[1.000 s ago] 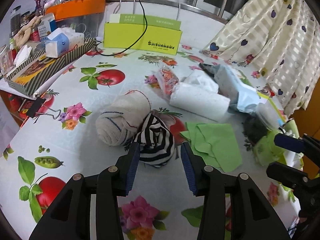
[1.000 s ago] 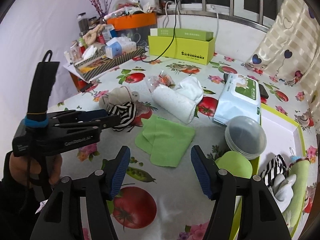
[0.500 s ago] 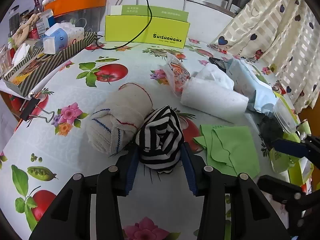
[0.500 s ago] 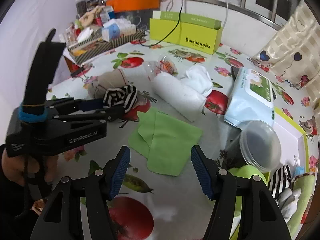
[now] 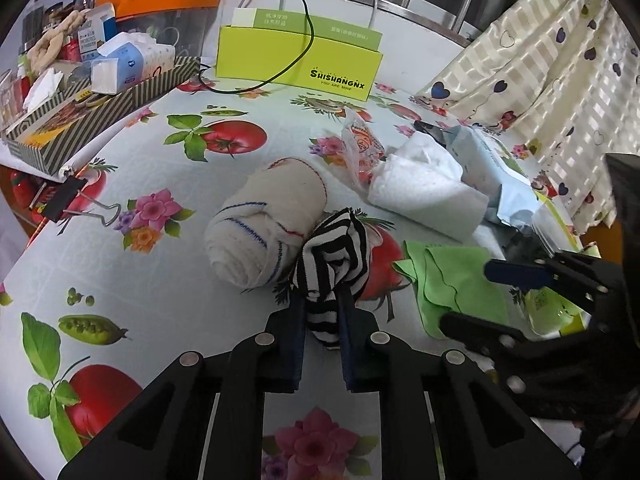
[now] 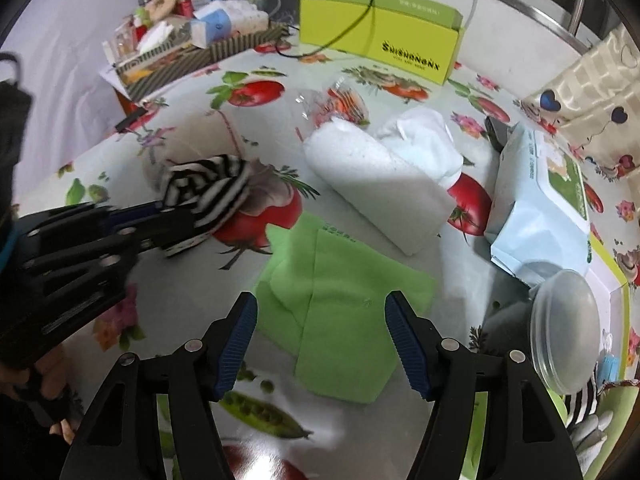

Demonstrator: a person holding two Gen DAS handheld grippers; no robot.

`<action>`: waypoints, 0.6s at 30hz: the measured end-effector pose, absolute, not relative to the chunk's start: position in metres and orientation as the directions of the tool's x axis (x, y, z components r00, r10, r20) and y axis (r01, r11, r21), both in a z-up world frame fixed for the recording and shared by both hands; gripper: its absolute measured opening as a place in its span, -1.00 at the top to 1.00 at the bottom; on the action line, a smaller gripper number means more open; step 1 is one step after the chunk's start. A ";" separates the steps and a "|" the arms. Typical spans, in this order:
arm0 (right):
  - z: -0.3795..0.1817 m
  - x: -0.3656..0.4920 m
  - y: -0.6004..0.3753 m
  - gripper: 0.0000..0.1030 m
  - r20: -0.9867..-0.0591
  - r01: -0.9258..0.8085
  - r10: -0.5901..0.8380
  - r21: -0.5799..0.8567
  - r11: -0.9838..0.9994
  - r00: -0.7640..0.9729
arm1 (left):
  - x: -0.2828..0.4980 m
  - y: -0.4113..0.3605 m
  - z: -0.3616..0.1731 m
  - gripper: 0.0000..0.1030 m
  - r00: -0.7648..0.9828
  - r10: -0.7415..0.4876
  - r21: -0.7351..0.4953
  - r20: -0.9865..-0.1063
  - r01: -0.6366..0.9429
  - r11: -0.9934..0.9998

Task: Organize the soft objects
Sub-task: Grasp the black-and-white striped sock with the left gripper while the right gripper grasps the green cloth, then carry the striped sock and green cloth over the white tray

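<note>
The left hand-held gripper (image 5: 322, 312) has just been closing and is now pinching the soft, light striped sock bundle (image 5: 334, 260) on the table (image 5: 160, 288); the right hand-held gripper (image 6: 320, 340) is hovering wide open, empty, above the limp green cloth (image 6: 340, 320).

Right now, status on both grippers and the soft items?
Left gripper just closed on the black-and-white striped sock roll. Right gripper open above the folded green cloth. Cream rolled towel touches the sock roll.

Both wrist views look steeply down, close, sharing the green cloth (image 5: 456, 280).
</note>
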State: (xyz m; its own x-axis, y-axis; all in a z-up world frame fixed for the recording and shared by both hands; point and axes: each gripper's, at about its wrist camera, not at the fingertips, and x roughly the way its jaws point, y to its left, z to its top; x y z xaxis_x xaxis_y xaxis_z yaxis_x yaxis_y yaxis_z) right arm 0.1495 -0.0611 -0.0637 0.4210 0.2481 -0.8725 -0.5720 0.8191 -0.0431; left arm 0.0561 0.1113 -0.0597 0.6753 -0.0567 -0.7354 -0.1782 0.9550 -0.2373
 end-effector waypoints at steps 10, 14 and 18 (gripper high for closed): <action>-0.069 0.159 -0.060 0.07 -0.873 -0.556 0.259 -0.017 0.831 0.414 | 0.049 0.115 -0.058 0.71 0.687 -0.076 -0.266 -0.723 -0.175 0.948; -0.067 0.160 -0.065 0.70 -0.863 -0.536 0.247 -0.032 0.844 0.441 | 0.047 0.114 -0.057 0.71 0.688 -0.079 -0.271 -0.721 -0.176 0.947; -0.063 0.158 -0.073 0.92 -0.851 -0.532 0.281 0.003 0.847 0.443 | 0.044 0.110 -0.054 0.71 0.693 -0.079 -0.270 -0.716 -0.171 0.948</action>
